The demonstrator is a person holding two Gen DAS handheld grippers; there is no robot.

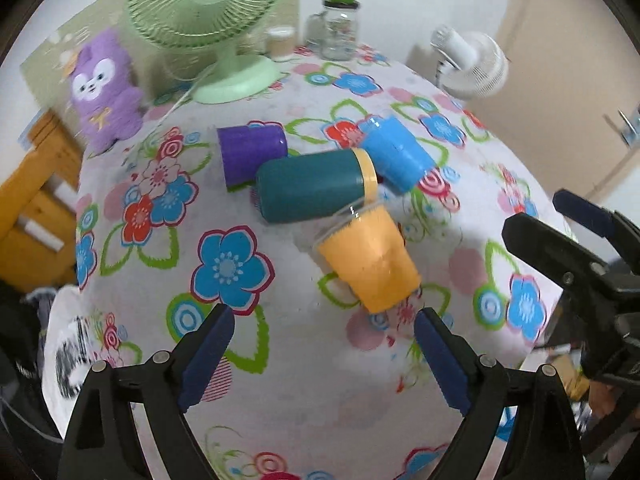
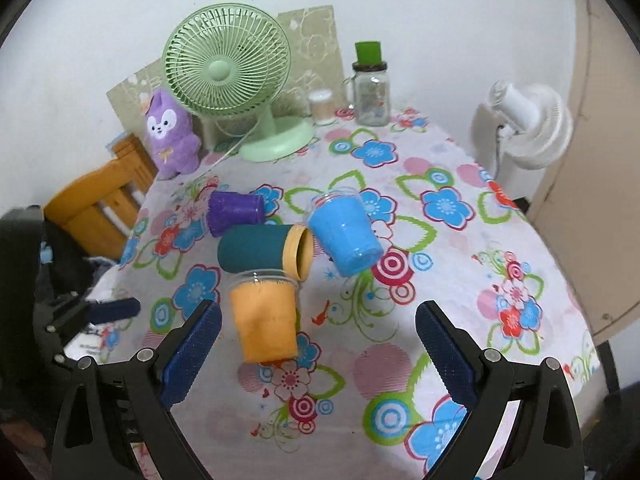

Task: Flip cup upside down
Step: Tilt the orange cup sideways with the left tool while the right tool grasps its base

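Four cups are seen lying on their sides in a cluster near the middle of the table [image 2: 460,264], which is covered with a flowered cloth. The orange cup [image 2: 265,320] lies nearest the front edge, its clear rim turned toward the far edge and touching the yellow rim of the teal cup [image 2: 256,249]. The teal cup is laid crosswise just behind it. The purple cup [image 2: 234,213] is found behind the teal cup toward the left edge, and the blue cup [image 2: 344,234] lies to the right of the teal cup's mouth.

The left gripper [image 1: 324,354] is held above the cloth near the front edge with its jaws spread wide and nothing between them; the orange cup [image 1: 370,260] lies just beyond its fingertips. The right gripper [image 2: 319,344] is likewise held with jaws wide apart and empty, the orange cup's base lying close to its left finger.

Along the far edge a green fan [image 2: 228,68], a purple plush toy [image 2: 170,136] and a glass jar [image 2: 371,92] with a green lid are placed. A white fan [image 2: 528,124] stands off the right edge.
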